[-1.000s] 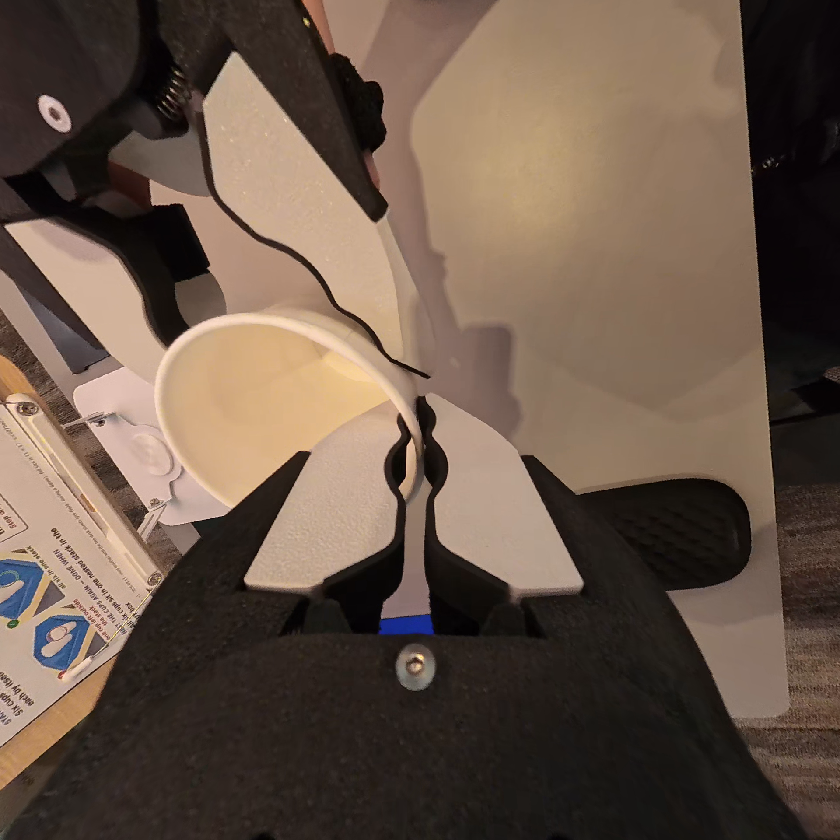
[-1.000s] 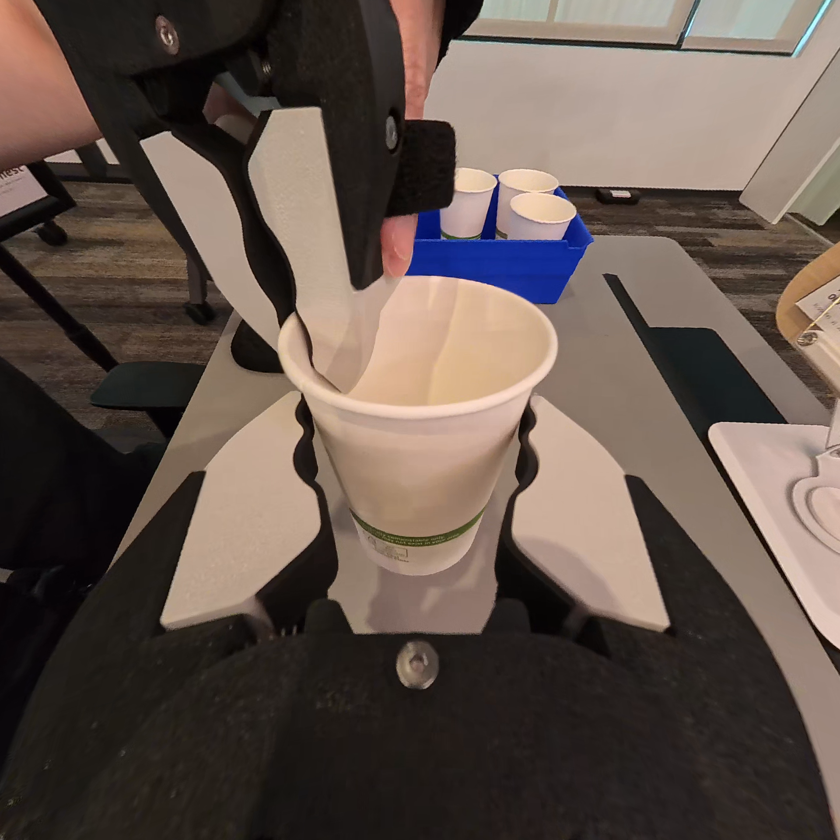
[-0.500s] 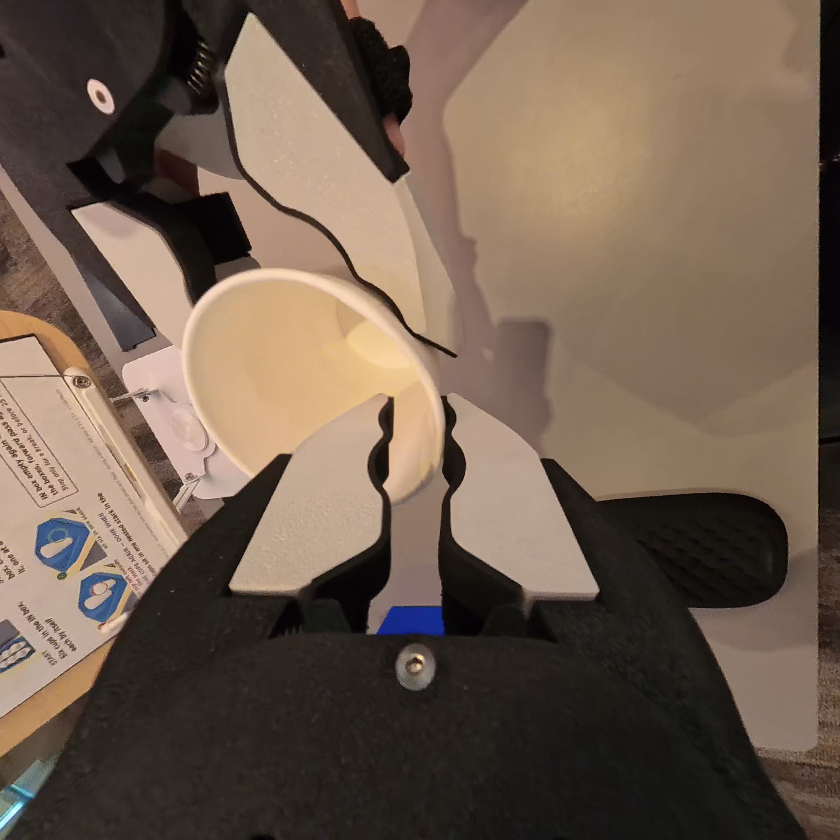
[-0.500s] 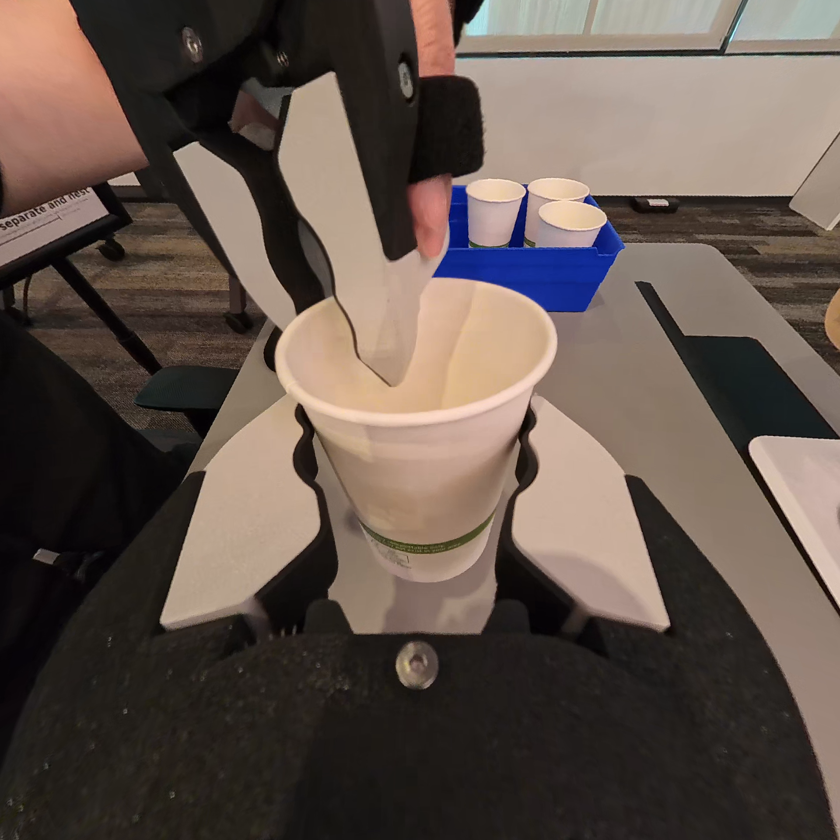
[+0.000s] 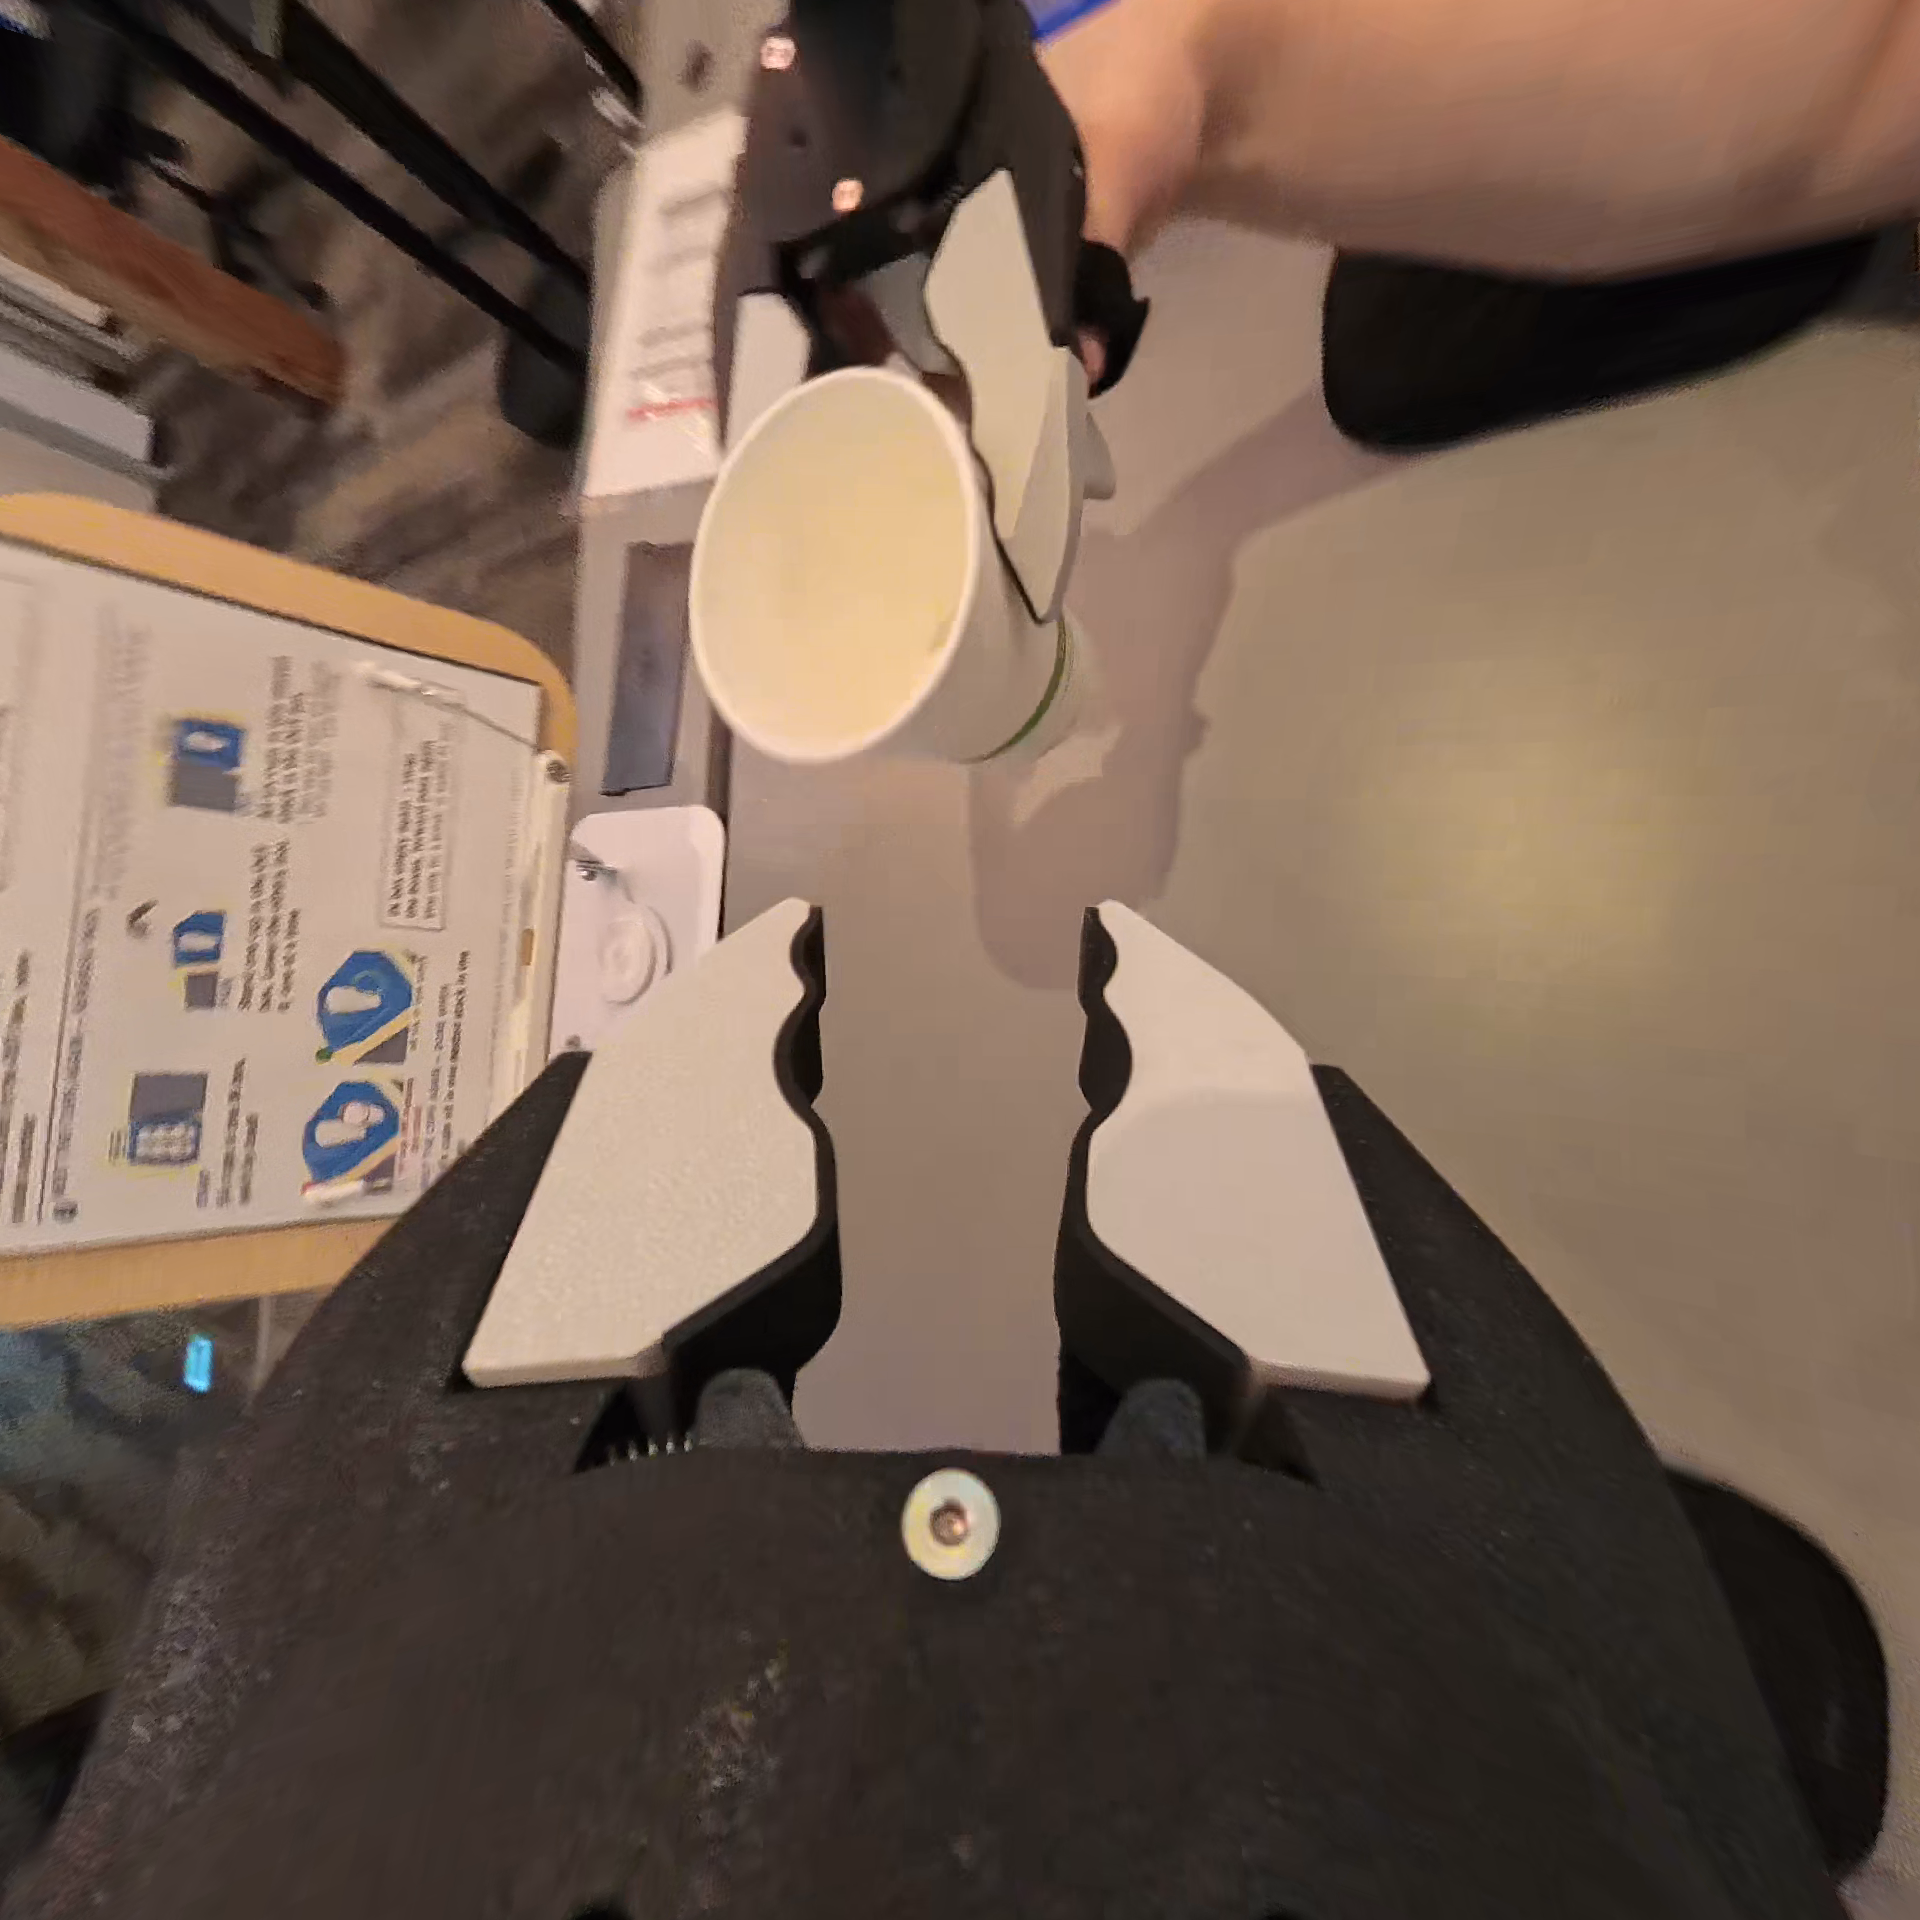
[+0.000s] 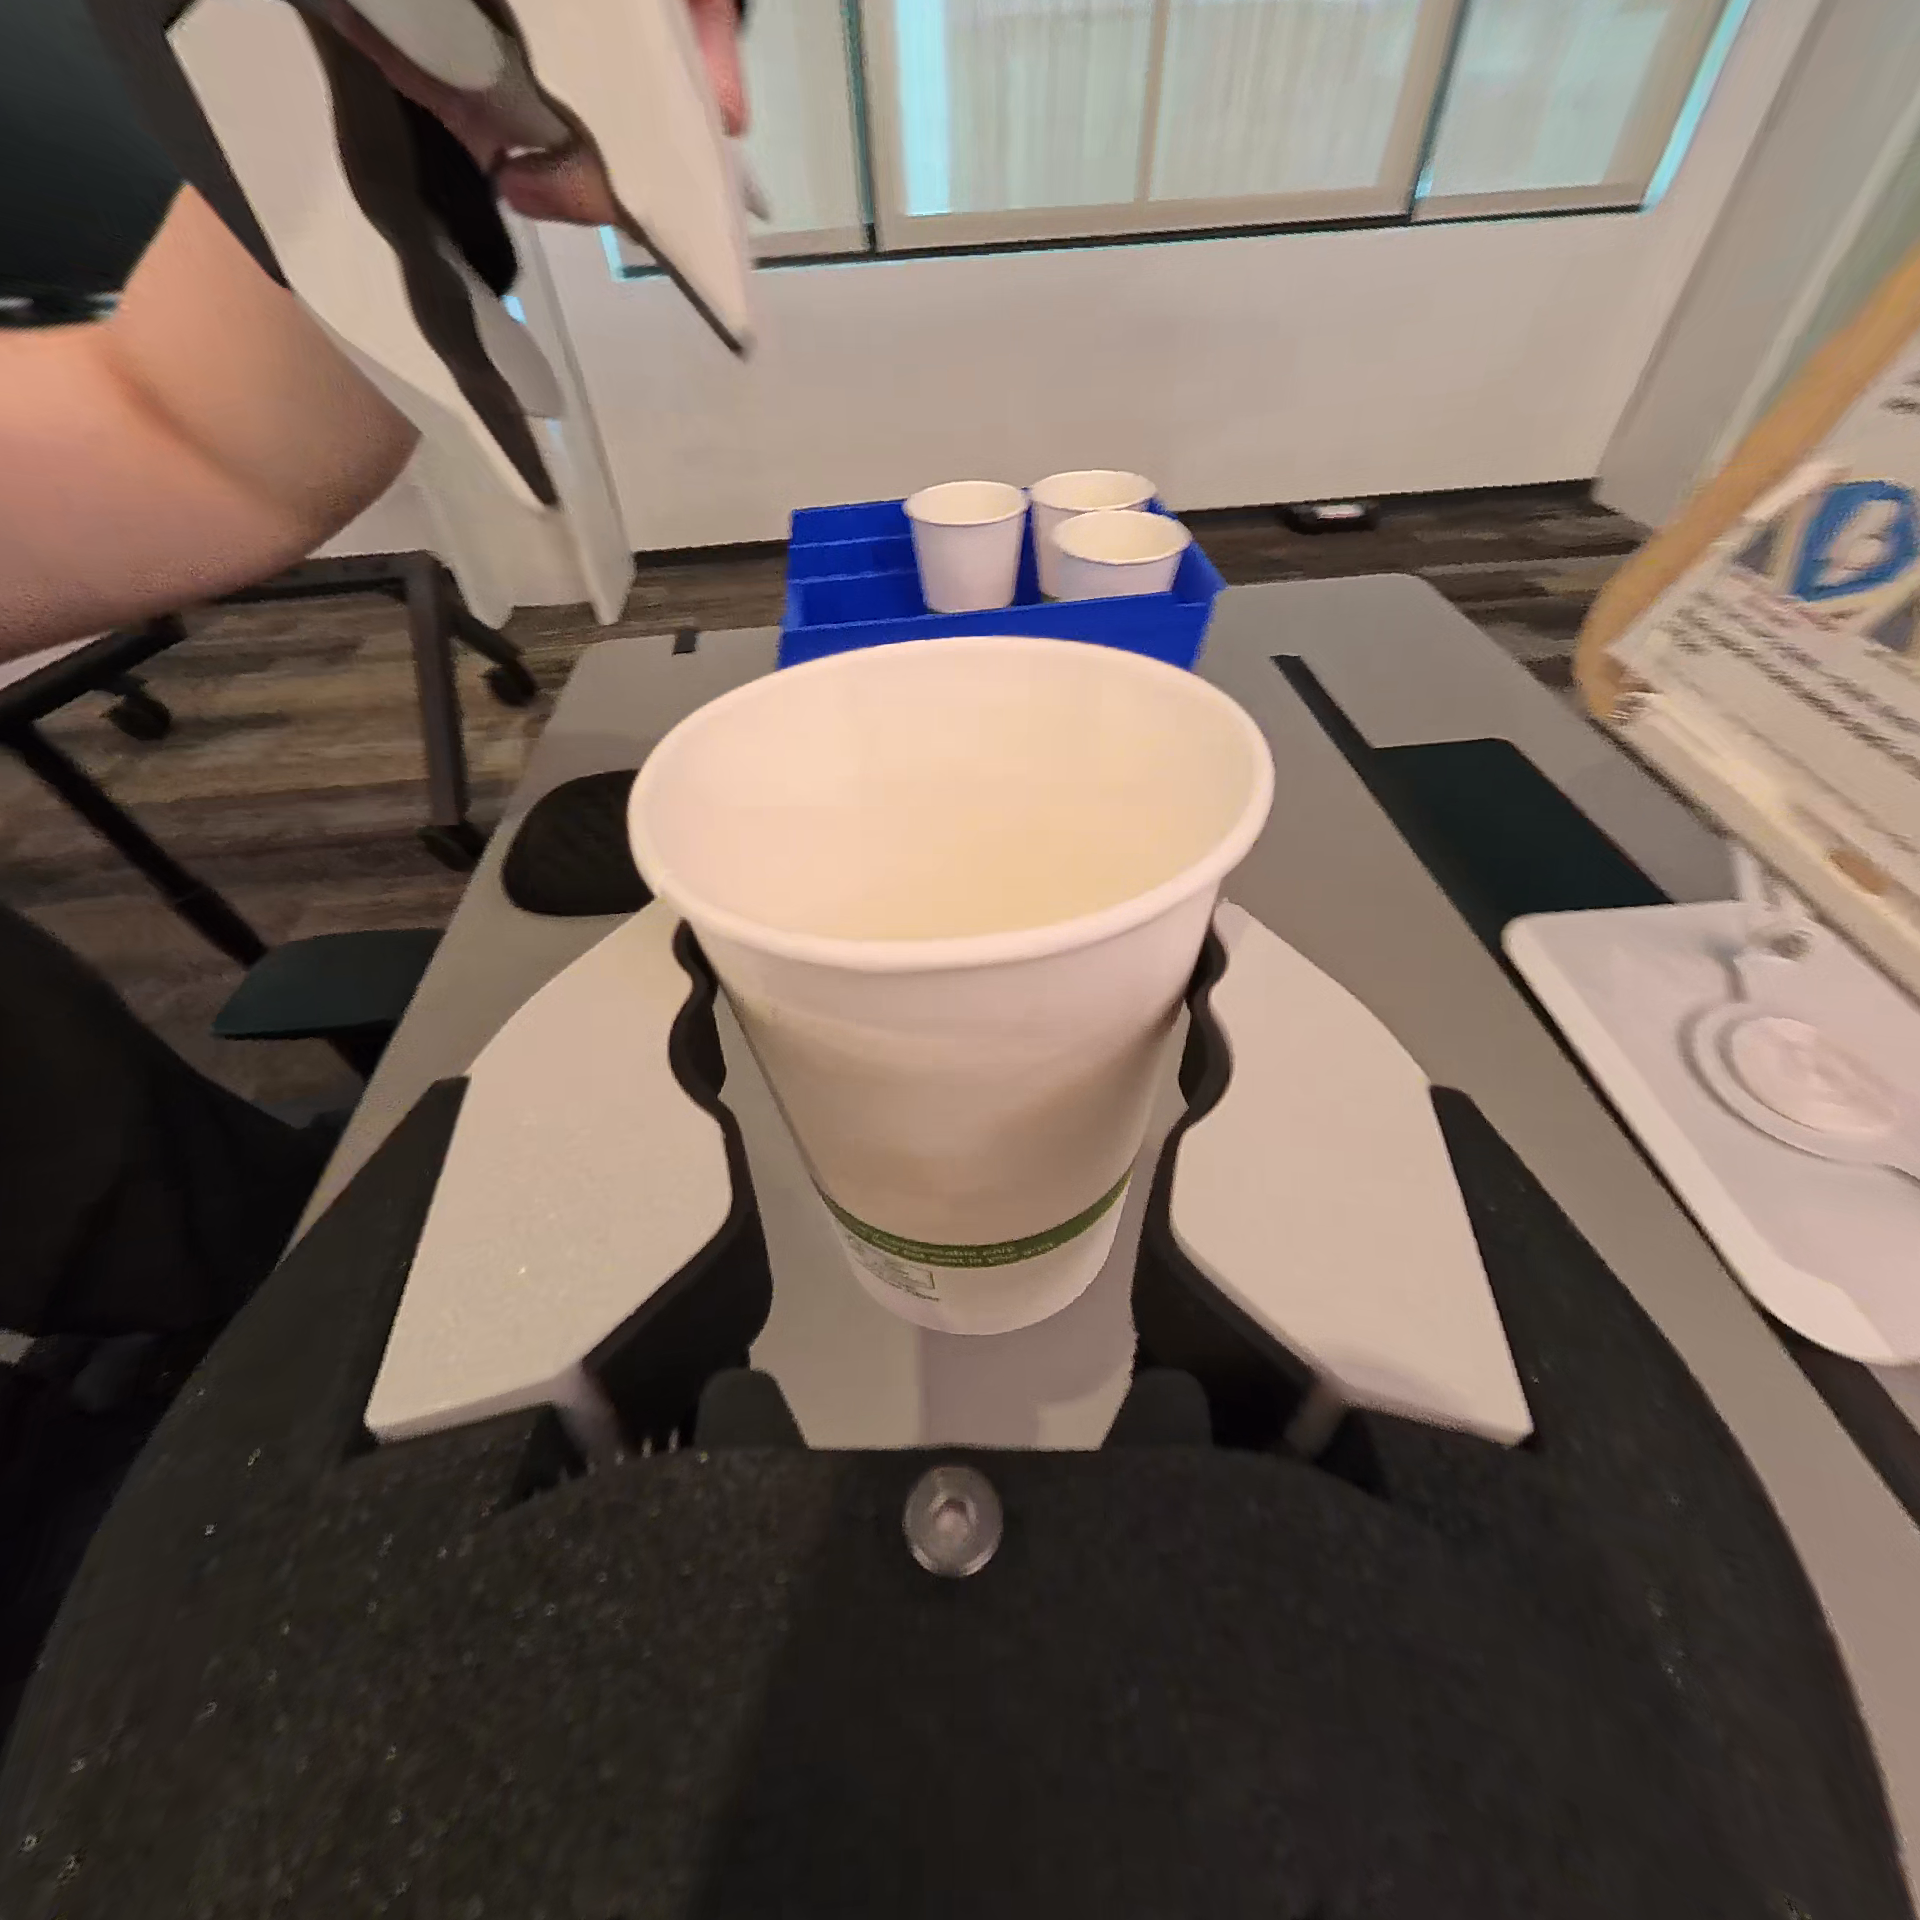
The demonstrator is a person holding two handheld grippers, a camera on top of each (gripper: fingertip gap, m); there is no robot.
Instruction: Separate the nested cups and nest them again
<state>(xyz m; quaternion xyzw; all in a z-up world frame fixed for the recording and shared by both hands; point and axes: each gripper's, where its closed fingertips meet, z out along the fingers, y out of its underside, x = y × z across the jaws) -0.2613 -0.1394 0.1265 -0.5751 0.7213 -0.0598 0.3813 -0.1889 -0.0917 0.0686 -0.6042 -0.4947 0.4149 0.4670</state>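
My right gripper (image 6: 948,935) is shut on a white paper cup (image 6: 951,831) with a green band near its base. It holds the cup upright above the grey table (image 6: 1351,644). Whether another cup sits inside it I cannot tell. My left gripper (image 5: 948,925) is open and empty, apart from the cup. It also shows in the right wrist view (image 6: 644,416), up and to the left of the cup. The left wrist view shows the cup (image 5: 842,582) mouth-on, held by the right gripper (image 5: 997,416).
A blue bin (image 6: 997,623) with three white cups (image 6: 966,556) stands at the table's far end. A wooden board with a printed sheet (image 5: 260,883) and a white stand (image 6: 1714,1091) are at the right side. Black pads (image 6: 566,857) lie on the table.
My left gripper let go of the cup's rim, opened, and pulled up and away from the cup. The right gripper kept its hold on the cup.
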